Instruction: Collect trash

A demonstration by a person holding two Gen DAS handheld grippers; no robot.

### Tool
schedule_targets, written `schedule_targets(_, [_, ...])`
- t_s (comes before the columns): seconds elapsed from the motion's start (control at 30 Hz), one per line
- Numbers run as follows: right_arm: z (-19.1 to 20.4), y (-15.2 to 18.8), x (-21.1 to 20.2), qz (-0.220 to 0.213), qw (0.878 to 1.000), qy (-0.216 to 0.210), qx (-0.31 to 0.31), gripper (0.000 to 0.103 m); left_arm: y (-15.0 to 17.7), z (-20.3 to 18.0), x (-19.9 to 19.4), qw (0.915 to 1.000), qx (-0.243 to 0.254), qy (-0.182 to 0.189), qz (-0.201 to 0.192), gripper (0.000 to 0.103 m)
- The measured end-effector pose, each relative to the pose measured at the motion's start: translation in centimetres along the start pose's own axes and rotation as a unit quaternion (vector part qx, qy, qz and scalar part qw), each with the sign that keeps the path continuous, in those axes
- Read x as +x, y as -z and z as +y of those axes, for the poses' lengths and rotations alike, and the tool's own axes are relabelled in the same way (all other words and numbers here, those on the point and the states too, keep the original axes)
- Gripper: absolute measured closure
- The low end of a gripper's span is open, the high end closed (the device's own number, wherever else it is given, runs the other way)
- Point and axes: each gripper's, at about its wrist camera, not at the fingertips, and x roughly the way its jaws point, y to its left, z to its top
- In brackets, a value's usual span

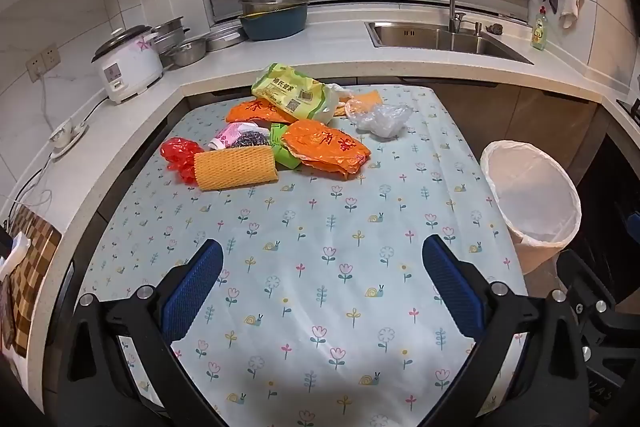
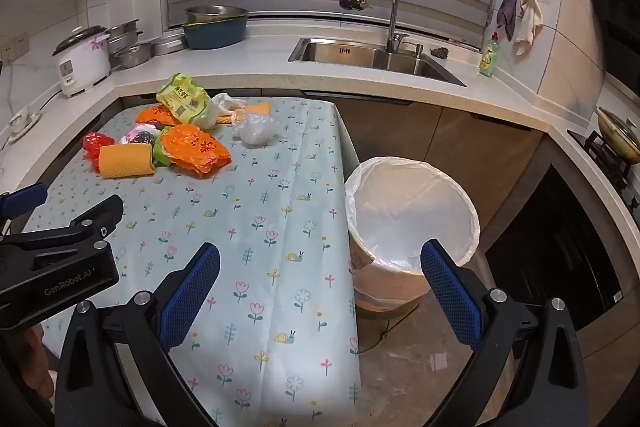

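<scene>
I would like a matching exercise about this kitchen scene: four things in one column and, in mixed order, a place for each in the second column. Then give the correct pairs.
Things:
1. foam net
2. bin
3. soap bottle
4. rice cooker

Places:
A. on the floor, beside the table
B. on the counter, right of the sink
C. on the table, at the near edge of the trash pile
D. on the counter, left of the metal pots

Pairs: 1-C, 2-A, 3-B, 4-D
</scene>
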Motion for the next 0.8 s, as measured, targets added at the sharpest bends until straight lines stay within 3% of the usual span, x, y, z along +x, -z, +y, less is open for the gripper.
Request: schedule_targets(0.8, [-0.18,-0.34,-0.12,-0.006,1.000,-0.010,0.004,0.007,-0.36,0.07,-0.38,0.9999,-0.002,-0.008,-0.007,0.007])
